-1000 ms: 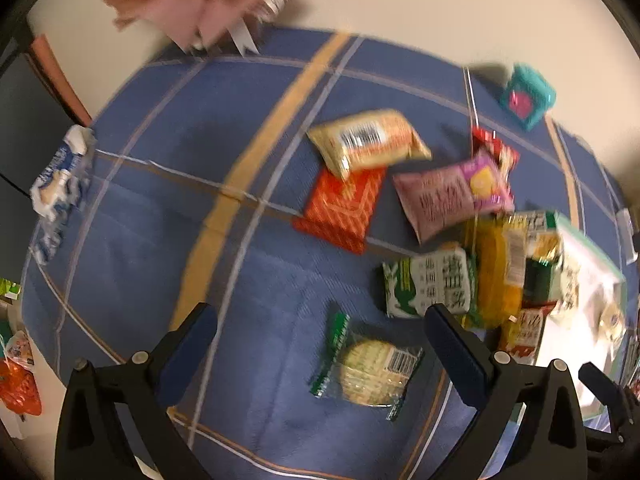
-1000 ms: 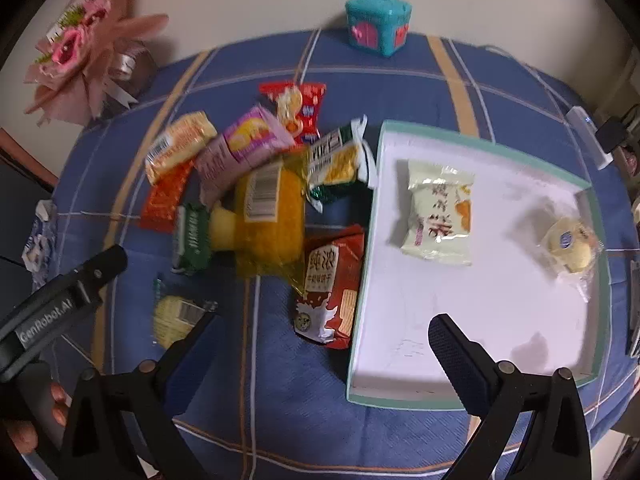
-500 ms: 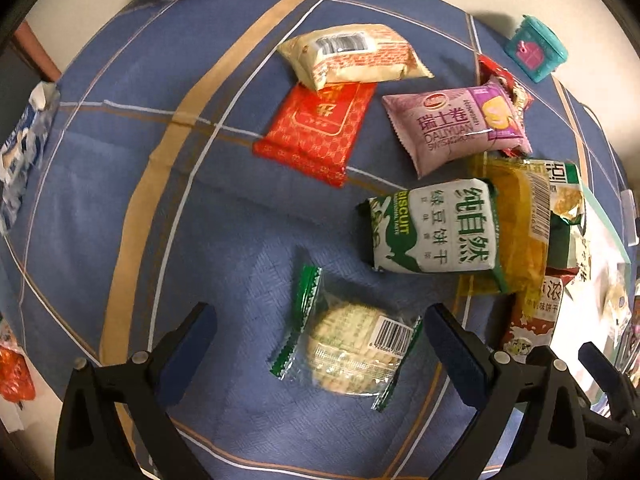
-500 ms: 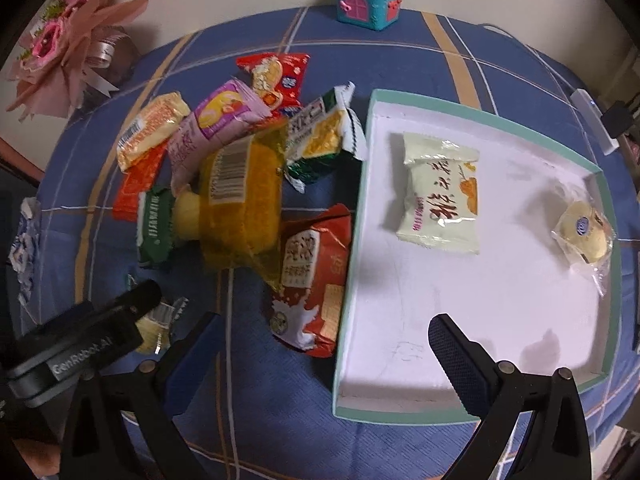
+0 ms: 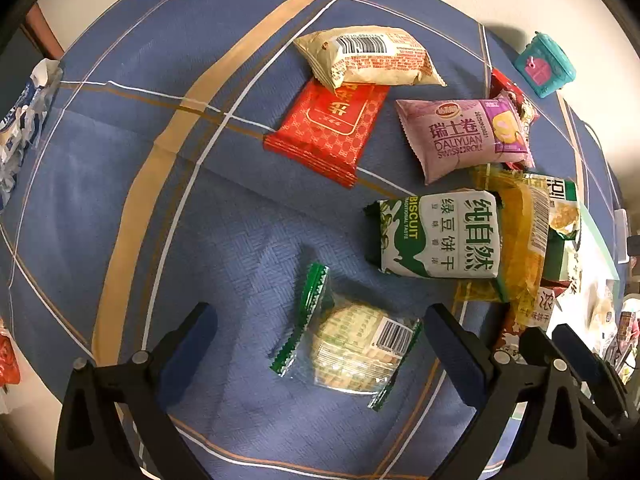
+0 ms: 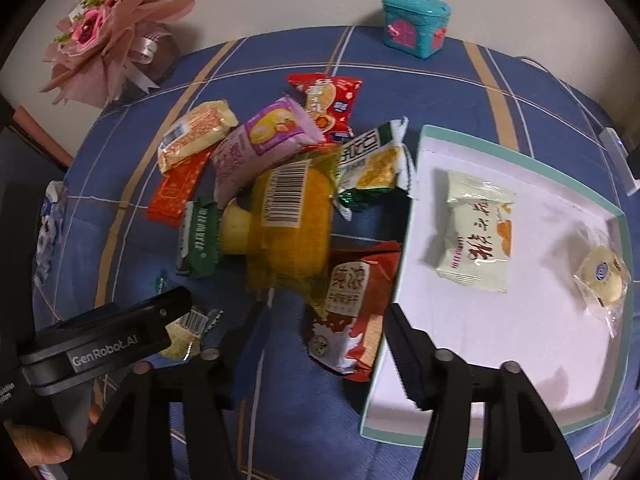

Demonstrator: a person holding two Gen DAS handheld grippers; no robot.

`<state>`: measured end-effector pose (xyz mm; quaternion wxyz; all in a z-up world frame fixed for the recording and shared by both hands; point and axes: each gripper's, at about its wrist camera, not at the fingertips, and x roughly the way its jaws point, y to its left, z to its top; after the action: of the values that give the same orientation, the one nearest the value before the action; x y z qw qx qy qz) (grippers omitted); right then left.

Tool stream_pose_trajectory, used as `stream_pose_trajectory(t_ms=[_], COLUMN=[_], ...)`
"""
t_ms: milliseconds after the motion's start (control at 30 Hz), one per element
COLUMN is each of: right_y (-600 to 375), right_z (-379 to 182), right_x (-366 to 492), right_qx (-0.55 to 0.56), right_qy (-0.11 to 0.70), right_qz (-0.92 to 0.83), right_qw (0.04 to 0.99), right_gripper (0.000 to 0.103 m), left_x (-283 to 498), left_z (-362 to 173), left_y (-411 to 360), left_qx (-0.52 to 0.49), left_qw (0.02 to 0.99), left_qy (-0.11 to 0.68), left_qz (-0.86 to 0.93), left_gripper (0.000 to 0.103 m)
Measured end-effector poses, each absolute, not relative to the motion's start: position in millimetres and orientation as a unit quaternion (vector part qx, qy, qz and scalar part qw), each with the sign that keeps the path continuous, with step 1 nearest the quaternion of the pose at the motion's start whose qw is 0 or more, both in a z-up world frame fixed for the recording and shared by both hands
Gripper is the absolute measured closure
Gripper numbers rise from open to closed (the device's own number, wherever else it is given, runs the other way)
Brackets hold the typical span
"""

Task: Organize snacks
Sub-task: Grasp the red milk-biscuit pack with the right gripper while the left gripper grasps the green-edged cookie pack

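We see a table under a blue plaid cloth [image 5: 120,208] carrying a loose heap of snack packets beside a white tray with a teal rim [image 6: 404,248]. The left gripper [image 5: 320,332] hovers with its jaws spread wide on either side of a clear, green-edged biscuit packet [image 5: 352,344], touching neither end of it; this packet lies apart from the heap, toward the near edge of the table. Just beyond it lies a green-and-white biscuit pack [image 5: 440,236], which overlaps a yellow cake packet [image 5: 520,240]. Farther toward the far edge lie a pink Swiss-roll pack [image 5: 464,136], a red flat packet [image 5: 332,124] and, partly on top of that, a beige packet [image 5: 368,60].

The right gripper [image 6: 324,344] also has its jaws spread, holding nothing, above a red-brown packet [image 6: 352,304] that lies against the tray's left wall. Inside the tray we note a cream packet [image 6: 476,232] near the middle and a small round cake in clear wrap [image 6: 604,272] by the right wall. A teal toy box [image 6: 416,24] and a pink bouquet [image 6: 104,40] stand at the far edge.
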<state>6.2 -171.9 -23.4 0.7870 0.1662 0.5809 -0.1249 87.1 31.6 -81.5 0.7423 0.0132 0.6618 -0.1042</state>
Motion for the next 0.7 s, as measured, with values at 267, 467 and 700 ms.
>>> stream_pose_trajectory(t_ms=[267,467,700], right_y=[-166,-163,-156], right_z=[-38,-42,-47], right_x=[15,18,20], right_qx=[0.155,0.143,0.127], right_qy=[0.592,0.594,0.598], right_qz=[-0.127,-0.128,-0.130], right_qw=[0.781,0.781,0.781], right_gripper=[0.045,0.046,0.046], left_x=[82,83,81], left_z=[-89,-94,-99], left_y=[16,21,23], left_qx=[0.017,0.009,0.017], left_qw=[0.735,0.735,0.734], left_qy=[0.670,0.671,0.672], left_qz=[-0.104,-0.102,-0.095], left_gripper=[0.002,0.003,0.005])
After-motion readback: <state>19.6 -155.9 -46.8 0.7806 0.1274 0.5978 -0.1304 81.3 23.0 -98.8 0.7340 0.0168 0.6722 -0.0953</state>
